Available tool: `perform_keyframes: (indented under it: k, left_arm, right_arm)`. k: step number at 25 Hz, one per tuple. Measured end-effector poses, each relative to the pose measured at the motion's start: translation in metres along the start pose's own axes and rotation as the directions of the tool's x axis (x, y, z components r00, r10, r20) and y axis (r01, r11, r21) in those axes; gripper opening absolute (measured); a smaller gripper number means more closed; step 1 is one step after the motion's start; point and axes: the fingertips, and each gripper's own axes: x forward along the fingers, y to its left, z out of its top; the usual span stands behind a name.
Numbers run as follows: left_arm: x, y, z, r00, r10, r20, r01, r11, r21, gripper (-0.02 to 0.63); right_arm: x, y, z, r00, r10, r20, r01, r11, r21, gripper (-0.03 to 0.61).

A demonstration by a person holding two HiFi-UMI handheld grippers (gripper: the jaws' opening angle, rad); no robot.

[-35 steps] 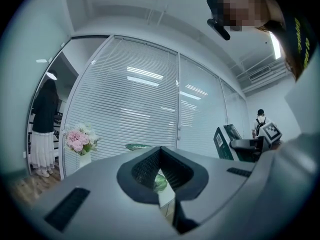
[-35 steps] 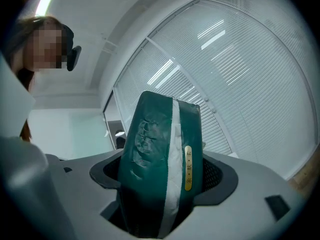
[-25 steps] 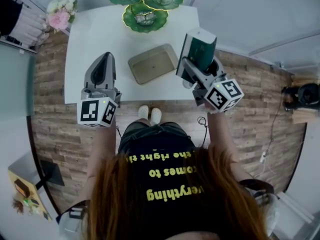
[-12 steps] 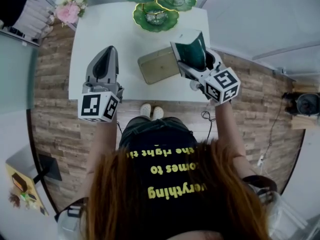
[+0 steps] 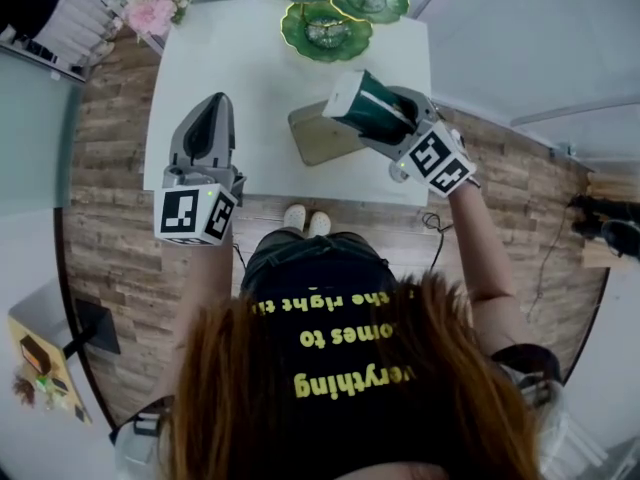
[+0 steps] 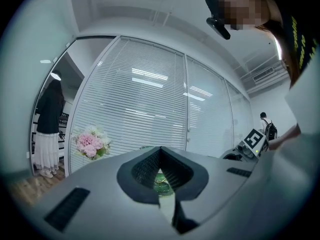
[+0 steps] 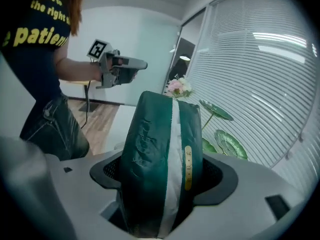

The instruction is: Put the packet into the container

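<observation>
Packet tight in right claw, over partly hidden tan container; left claw closed, empty.

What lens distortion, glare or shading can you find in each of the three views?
Head view: the fisheye lens bows the white table's edges and the floor planks. Left gripper view: dark vignette in the corners, and bright strips of glare on the glass wall. Right gripper view: the packet looms oversized close to the lens, and the blinds curve.
</observation>
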Motion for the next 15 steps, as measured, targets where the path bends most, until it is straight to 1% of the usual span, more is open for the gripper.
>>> perform_keyframes:
  k: [3, 5, 8, 10, 11, 14, 15]
  left_arm:
    - [-0.003, 0.002, 0.000, 1.000, 0.010, -0.003, -0.010, 1.000, 0.003, 0.002]
    - [-0.004, 0.004, 0.000, 1.000, 0.015, 0.002, -0.015, 1.000, 0.007, 0.002]
    - [-0.009, 0.005, 0.001, 1.000, 0.022, 0.007, -0.022, 1.000, -0.001, 0.002]
    - [-0.014, 0.005, 0.002, 1.000, 0.029, 0.001, -0.029, 1.000, 0.000, 0.002]
    - [-0.017, 0.005, 0.002, 0.999, 0.033, -0.001, -0.033, 0.999, 0.002, 0.002]
    - [-0.024, 0.008, 0.001, 0.999, 0.044, -0.005, -0.044, 0.999, 0.000, 0.002]
    - [-0.026, 0.010, 0.001, 0.999, 0.049, -0.004, -0.049, 0.999, 0.001, 0.002]
  right_arm:
    - [0.007, 0.006, -0.003, 0.998, 0.035, -0.049, -0.041, 0.992, -0.116, 0.388]
    - [0.010, 0.008, -0.002, 0.995, 0.047, -0.087, -0.064, 0.978, -0.199, 0.388]
    - [0.015, 0.018, -0.001, 0.990, 0.076, -0.117, -0.108, 0.950, -0.294, 0.388]
    - [0.017, 0.030, -0.002, 0.985, 0.101, -0.141, -0.147, 0.920, -0.364, 0.388]
    - [0.018, 0.036, -0.004, 0.980, 0.108, -0.165, -0.167, 0.900, -0.404, 0.388]
    - [0.025, 0.047, -0.014, 0.964, 0.100, -0.246, -0.217, 0.831, -0.512, 0.388]
    - [0.028, 0.049, -0.015, 0.961, 0.101, -0.257, -0.227, 0.819, -0.526, 0.388]
